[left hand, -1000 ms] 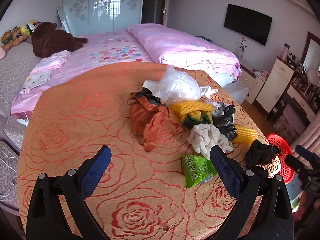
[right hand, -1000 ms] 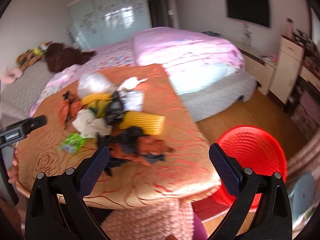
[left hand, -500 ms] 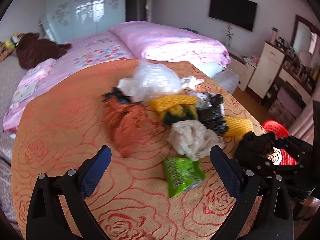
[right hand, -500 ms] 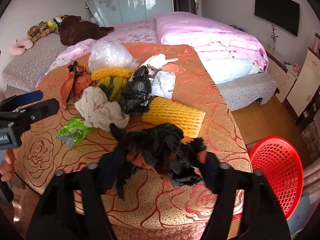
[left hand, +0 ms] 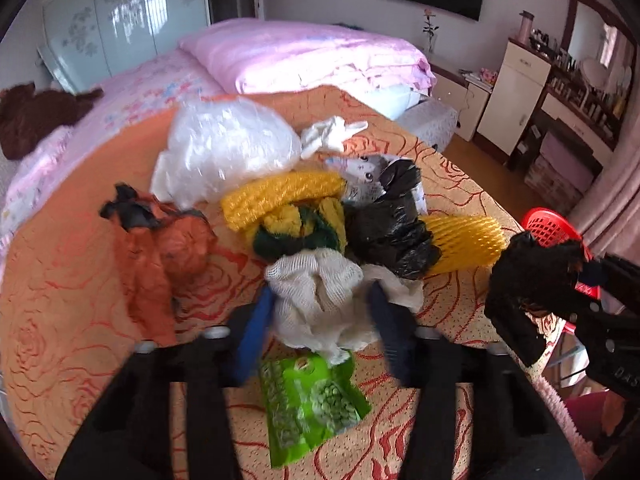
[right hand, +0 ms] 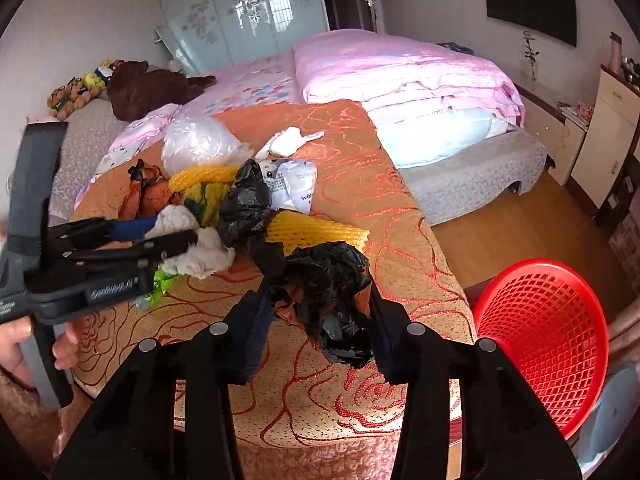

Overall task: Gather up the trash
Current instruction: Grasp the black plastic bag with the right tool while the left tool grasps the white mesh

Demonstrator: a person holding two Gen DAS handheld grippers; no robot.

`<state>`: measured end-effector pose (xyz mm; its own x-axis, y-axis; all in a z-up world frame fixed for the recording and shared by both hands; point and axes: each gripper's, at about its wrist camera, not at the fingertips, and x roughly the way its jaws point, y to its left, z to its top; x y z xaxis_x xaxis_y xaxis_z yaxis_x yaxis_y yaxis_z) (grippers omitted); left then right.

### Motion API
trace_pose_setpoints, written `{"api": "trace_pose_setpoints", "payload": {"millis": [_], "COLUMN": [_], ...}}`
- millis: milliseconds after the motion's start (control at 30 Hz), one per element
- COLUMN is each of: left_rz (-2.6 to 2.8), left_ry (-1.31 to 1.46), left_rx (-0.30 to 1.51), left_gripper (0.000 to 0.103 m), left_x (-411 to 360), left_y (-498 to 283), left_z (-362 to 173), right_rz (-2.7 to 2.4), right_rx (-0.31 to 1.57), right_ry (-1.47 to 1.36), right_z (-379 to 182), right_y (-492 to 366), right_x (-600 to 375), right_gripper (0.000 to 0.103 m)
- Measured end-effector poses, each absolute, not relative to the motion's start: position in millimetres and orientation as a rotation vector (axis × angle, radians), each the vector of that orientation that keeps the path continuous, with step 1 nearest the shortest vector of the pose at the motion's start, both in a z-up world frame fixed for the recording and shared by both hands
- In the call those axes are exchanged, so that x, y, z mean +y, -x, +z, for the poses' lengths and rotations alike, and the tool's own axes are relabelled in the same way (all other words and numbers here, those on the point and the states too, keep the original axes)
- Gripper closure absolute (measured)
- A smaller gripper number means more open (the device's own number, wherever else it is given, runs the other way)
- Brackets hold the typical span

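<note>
On a round table (right hand: pixel 400 216) draped in an orange rose-patterned cloth, at the foot of a pink-covered bed (right hand: pixel 400 76), a heap of trash sits within reach of two hand-held grippers. The left gripper (left hand: pixel 320 312), its jaws having just been closing, now clamps both blue pads on a crumpled white mesh wad (left hand: pixel 320 300) at the near side of the heap, with a green snack wrapper (left hand: pixel 308 396) lying flat just below it. The right gripper (right hand: pixel 320 312), whose jaws have also just been closing, pinches a crumpled black plastic bag (right hand: pixel 324 288) near the table's edge. Behind these lie a yellow foam net sleeve (left hand: pixel 464 240), another black bag (left hand: pixel 392 220), a clear plastic bag (left hand: pixel 228 148) and an orange bag (left hand: pixel 160 252), all bunched together. A red mesh basket (right hand: pixel 540 332) stands on the floor just beside the table, to the right of the held black bag. A hand (right hand: pixel 20 344) grips the left tool's handle at the frame's left edge.
</note>
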<state>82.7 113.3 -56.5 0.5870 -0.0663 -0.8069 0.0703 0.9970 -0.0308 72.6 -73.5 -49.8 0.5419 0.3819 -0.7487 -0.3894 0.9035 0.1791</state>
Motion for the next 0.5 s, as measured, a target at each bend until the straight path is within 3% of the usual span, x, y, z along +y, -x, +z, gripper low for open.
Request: {"api": "trace_pose_setpoints", "payload": {"millis": [100,133,500], "left_rz": [-0.084,-0.081,-0.039], "left_ry": [-0.001,-0.004,0.044], "left_rx": [0.912,0.904,0.791], "left_gripper": [0.076,0.085,0.087], "left_x": [117.0,117.7,135.7], "left_y": [-77.2,-75.6,-50.6], "left_z": [-50.7,-48.3,-6.7], "right_rz": [0.465,0.467,0.462], "right_rx": [0.892,0.891,0.836], "right_ry": [0.008,0.007,0.003], "right_z": [-52.0,-51.8,-35.5], "right_y": [-72.0,-71.9,-67.8], "right_x": [-73.0,-72.7,-74.7], "right_gripper": [0.061,0.061,0.061]}}
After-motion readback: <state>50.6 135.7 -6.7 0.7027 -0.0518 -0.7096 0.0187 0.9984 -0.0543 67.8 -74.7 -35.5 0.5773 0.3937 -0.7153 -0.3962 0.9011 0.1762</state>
